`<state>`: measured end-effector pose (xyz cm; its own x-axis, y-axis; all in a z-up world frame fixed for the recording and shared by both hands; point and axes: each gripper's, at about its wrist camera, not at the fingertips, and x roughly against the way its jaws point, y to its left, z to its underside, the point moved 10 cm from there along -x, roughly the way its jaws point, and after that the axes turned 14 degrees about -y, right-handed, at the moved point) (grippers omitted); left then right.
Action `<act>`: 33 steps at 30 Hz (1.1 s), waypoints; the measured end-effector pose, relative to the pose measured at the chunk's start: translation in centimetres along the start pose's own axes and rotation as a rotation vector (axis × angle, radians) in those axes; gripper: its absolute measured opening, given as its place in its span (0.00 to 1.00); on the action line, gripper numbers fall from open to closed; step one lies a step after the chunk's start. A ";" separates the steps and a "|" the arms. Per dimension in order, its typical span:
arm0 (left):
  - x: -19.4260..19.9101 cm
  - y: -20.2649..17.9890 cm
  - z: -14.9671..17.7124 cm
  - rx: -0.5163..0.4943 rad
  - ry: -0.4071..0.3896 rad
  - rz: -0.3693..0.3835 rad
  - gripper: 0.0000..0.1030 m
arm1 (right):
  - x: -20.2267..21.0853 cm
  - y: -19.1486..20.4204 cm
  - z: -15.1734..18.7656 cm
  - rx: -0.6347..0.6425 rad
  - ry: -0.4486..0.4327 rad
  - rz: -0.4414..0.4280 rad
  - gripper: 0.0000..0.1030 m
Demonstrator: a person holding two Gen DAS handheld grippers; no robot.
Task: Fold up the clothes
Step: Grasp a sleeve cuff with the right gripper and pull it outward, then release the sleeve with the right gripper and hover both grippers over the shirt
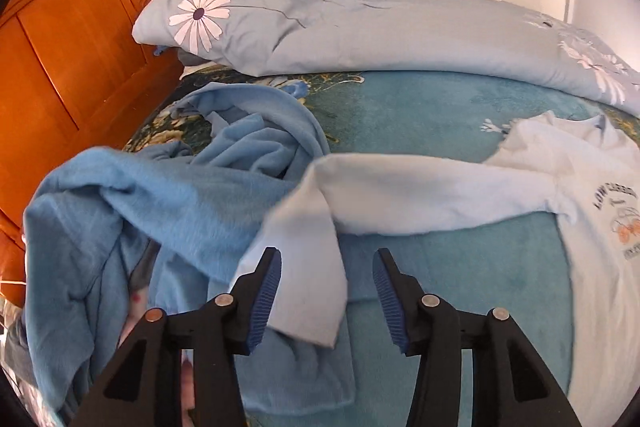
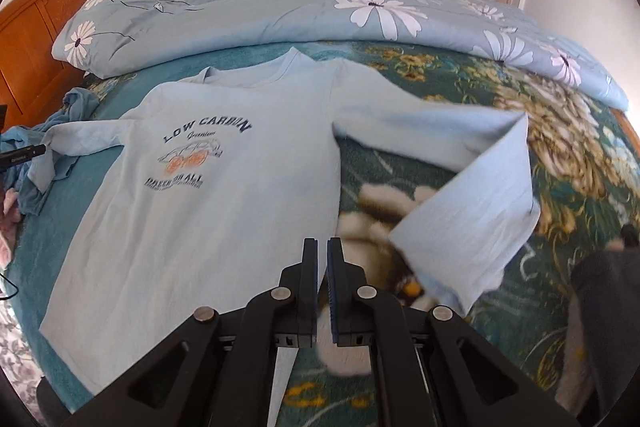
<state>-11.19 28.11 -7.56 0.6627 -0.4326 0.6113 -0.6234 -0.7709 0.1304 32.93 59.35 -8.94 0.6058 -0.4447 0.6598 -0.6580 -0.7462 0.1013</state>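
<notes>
**Long-sleeved shirt laid flat on the bed, both sleeves bent; both tools above it and empty**

Left tool [image 1: 326, 297]: jaws apart, nothing clamped. The cuff end of the shirt's sleeve [image 1: 308, 267] lies directly beneath and ahead of the gap, hanging bent down from its elbow; the pads do not press on it. From that bend the sleeve runs away to the tool's right toward the shirt body. Just to the tool's left, touching and partly under the sleeve, is a crumpled blue garment [image 1: 160, 203].

Right tool [image 2: 322, 279]: jaws together, nothing between them. It hovers over the lower side edge of the pale blue shirt [image 2: 224, 195], whose printed chest lies ahead and to the tool's left, collar farthest away. The other sleeve [image 2: 472, 195] lies to the tool's right, running outward from the shoulder and then doubled back toward the tool, cuff nearest.

Key relation: the shirt's long axis runs away from both tools, collar far and hem near; the sleeves stretch crosswise. Each sleeve is nearest its own side's tool, so folding a sleeve inward probably falls to that hand.

Beyond the shirt lies a flowered quilt [image 2: 320, 11]; under everything is the bed's teal patterned cover [image 1: 420, 115]. A wooden headboard [image 1: 72, 39] stands far left.
</notes>
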 end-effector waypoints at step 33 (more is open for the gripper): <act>13.8 -17.3 16.4 0.131 0.282 0.458 0.57 | 9.8 -0.2 10.4 -0.233 -0.027 -0.055 0.07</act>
<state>15.52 27.77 -14.20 0.1877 -0.6094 0.7703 -0.7529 -0.5930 -0.2857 43.62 49.95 -10.29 0.6534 -0.4217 0.6287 -0.7071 -0.6366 0.3079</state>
